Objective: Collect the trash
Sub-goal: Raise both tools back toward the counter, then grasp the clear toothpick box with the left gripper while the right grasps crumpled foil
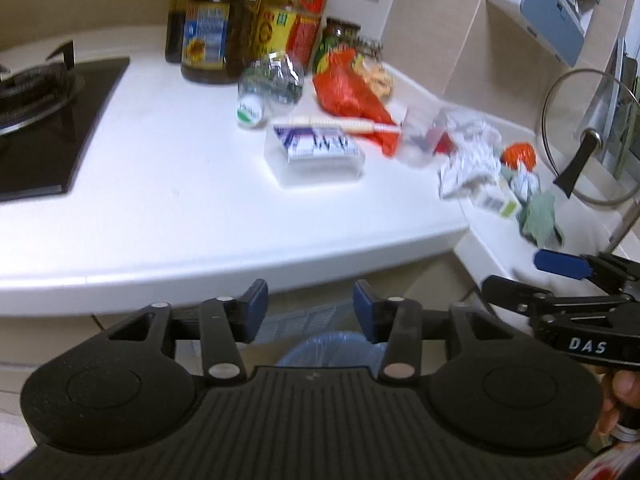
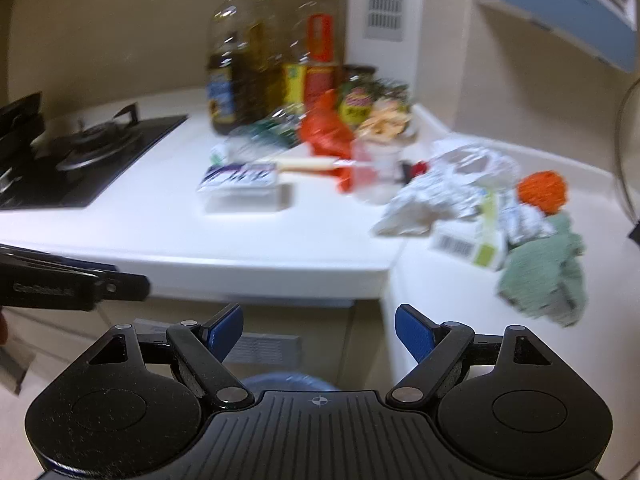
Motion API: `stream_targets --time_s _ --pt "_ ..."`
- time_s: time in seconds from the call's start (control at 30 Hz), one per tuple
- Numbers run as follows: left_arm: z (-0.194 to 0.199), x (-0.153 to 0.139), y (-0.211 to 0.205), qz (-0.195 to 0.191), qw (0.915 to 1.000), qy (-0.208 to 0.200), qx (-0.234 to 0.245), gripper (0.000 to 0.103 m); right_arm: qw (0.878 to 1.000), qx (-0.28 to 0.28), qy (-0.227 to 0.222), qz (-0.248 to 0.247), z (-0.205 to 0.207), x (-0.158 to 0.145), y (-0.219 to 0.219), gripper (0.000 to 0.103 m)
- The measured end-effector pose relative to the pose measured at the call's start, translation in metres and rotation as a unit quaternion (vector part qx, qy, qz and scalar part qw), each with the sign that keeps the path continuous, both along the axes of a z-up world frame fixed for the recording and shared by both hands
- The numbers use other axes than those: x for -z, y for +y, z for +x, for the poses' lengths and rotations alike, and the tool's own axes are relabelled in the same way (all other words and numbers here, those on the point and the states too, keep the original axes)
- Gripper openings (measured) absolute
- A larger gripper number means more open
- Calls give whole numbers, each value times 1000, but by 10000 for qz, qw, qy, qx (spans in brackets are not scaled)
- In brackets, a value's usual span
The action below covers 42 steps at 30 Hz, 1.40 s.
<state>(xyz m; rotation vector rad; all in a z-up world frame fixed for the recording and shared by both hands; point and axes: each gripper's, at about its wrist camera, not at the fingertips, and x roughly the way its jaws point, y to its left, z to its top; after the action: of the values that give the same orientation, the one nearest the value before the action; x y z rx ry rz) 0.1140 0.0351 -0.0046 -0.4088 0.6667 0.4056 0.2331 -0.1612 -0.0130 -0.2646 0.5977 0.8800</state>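
Note:
Trash lies along the white counter (image 1: 168,208): a crushed clear bottle (image 1: 272,84), a white box with blue print (image 1: 316,148), a red-orange bag (image 1: 348,92), a clear cup (image 1: 420,136), crumpled foil wrap (image 1: 472,152) and a barcoded packet (image 1: 496,200). My left gripper (image 1: 310,308) hangs open in front of the counter edge, nothing between its blue pads. Below it shows a bin with a blue liner (image 1: 332,348). My right gripper (image 2: 319,320) is open and empty too, above the same bin (image 2: 288,380), with the foil wrap (image 2: 448,188) ahead to its right.
Several oil bottles (image 1: 212,36) and a jar stand at the back wall. A black gas stove (image 1: 44,120) fills the left. A glass pot lid (image 1: 588,136) leans at the right, near an orange net ball (image 1: 520,156) and a green cloth (image 1: 540,216).

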Motion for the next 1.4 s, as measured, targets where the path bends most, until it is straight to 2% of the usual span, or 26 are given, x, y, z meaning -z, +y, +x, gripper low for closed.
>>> stream_targets --time_s 0.13,0.27,0.33,0.6,0.8,1.2,1.4 --pt "13 -10 3 108 9998 -132 -79 57 9994 323 -86 68 21 -6 -16 83" --pt "30 -19 4 267 9992 -256 -156 77 9978 639 -154 108 41 -10 -28 83" --pt "40 -22 5 349 9988 -289 -192 83 9968 777 -169 110 51 -11 -33 83" --pt "80 -18 17 514 9964 -226 -640 100 9944 1037 -173 131 86 -12 -41 83" --pt "110 -9 24 487 9929 -177 -1070 102 9960 874 -146 145 102 -12 -34 83" --pt "159 13 22 848 9848 321 -1484 102 9987 461 -54 203 124 -7 -18 83" --pt "161 18 25 937 9847 444 -1398 92 9988 364 -45 324 128 -6 -7 83"
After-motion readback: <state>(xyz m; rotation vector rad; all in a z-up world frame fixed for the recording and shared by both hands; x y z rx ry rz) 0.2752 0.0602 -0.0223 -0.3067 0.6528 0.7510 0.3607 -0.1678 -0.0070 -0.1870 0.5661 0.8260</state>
